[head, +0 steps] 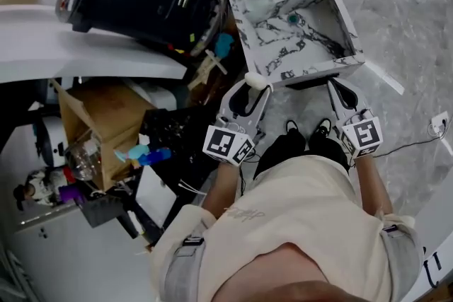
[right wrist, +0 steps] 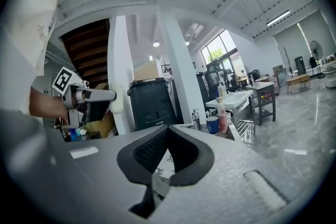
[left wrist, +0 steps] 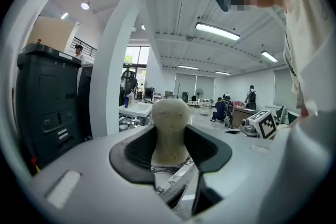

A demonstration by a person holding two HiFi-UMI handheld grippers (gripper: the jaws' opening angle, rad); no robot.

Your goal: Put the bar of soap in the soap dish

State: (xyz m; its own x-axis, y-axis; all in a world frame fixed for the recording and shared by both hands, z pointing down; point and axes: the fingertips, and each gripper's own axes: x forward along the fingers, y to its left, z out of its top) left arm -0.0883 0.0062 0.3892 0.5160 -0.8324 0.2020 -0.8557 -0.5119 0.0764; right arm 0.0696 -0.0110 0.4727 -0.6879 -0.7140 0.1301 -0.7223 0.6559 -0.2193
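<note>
Both tongs are held just short of the marble sink (head: 322, 66). The left tongs (left wrist: 170, 137) pinch the bar of soap (left wrist: 169, 115), its long axis running out along the jaws, while the right tongs (right wrist: 167, 135) are pressed together on nothing. The sink lies straight ahead of the soap, with the left tongs nearer its near corner, but I cannot tell which thing there is the soap dish.

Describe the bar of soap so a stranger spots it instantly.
Find the marble-patterned sink in the head view. Below its near left corner is the left hand-held gripper. The bar of soap is the pale, rounded lump clamped in it; the right hand-held gripper is empty.
</note>
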